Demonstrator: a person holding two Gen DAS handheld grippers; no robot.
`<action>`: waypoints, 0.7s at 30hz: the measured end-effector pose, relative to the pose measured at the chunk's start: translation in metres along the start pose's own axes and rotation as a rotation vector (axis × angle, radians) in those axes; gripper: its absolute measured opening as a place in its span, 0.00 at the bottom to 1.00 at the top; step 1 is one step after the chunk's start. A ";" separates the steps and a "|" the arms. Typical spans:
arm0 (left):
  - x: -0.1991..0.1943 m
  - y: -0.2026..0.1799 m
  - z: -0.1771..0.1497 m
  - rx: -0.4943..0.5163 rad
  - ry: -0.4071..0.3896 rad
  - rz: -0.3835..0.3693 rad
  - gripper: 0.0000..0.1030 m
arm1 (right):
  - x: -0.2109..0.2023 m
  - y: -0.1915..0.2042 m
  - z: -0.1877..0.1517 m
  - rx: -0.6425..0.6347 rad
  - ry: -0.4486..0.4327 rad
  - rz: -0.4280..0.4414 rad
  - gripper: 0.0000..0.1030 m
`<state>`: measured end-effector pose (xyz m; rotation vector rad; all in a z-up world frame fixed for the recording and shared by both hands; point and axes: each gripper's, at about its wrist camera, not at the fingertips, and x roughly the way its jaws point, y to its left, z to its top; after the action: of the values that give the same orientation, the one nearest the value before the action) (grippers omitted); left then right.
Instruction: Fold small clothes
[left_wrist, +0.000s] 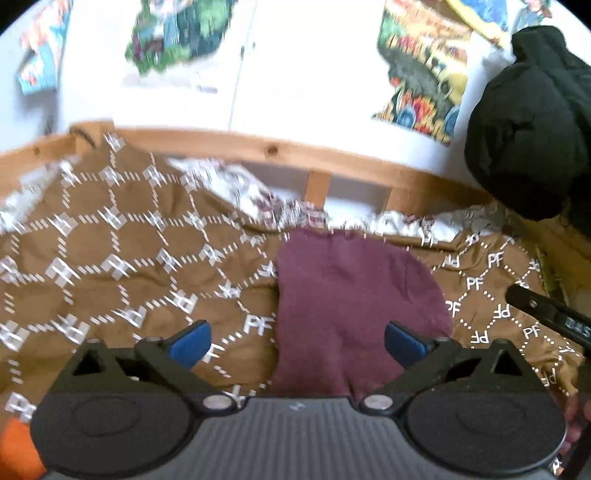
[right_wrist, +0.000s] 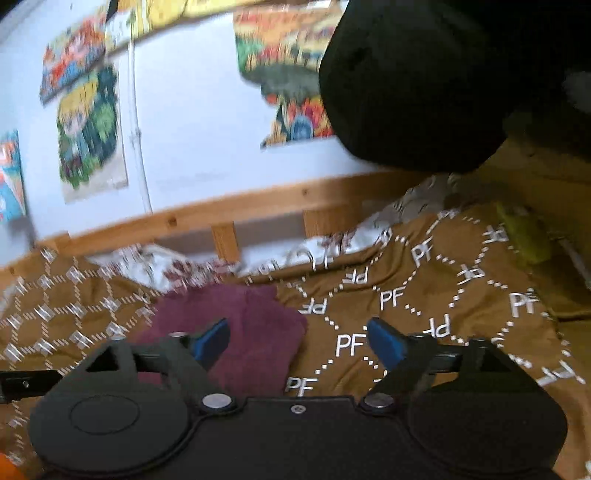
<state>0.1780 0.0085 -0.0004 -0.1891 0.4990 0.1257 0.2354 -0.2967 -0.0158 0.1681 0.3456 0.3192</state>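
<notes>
Maroon cloth: a small maroon knitted garment (left_wrist: 354, 310) lies flat on the brown bedspread, folded into a rounded, compact shape — this is the landmark for all that follows.
Left gripper: the black left gripper with blue pads (left_wrist: 297, 345) hangs just over the near end of the maroon garment, jaws spread wide, nothing between the pads; the right-hand pad sits above the cloth, the left-hand pad above bare bedspread.
Right gripper: the black right gripper with blue pads (right_wrist: 297, 343) stands at the garment's right edge, jaws spread wide and gripping nothing; its left pad is over the maroon cloth, its right pad over the bedspread.
Bedspread: a brown quilted bedspread printed with white dotted hexagons and "PF" letters (left_wrist: 122, 236) lies under the garment and reaches out on both sides of it.
Sheet: a crumpled white sheet with a dark red floral print (left_wrist: 255, 195) shows just beyond the garment's far edge.
Bed rail: a pine wooden bed rail with short upright slats (left_wrist: 317, 155) runs behind the sheet.
Dark bundle: a black fabric bundle (left_wrist: 528, 122) hangs up and to the right of the garment — what it is cannot be told.
Wall: a white wall with colourful pixel-style posters (left_wrist: 421, 70) stands farthest back.
</notes>
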 end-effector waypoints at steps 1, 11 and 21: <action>-0.011 0.001 0.001 0.011 -0.012 0.002 0.99 | -0.011 0.002 0.000 0.007 -0.014 0.005 0.94; -0.102 0.016 -0.015 0.063 -0.081 0.010 0.99 | -0.122 0.030 -0.018 0.005 -0.140 0.046 0.99; -0.148 0.031 -0.043 0.071 -0.103 0.026 0.99 | -0.190 0.057 -0.037 -0.016 -0.140 0.076 0.99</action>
<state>0.0243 0.0189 0.0295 -0.1061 0.4027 0.1419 0.0368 -0.3033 0.0204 0.1875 0.1983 0.3825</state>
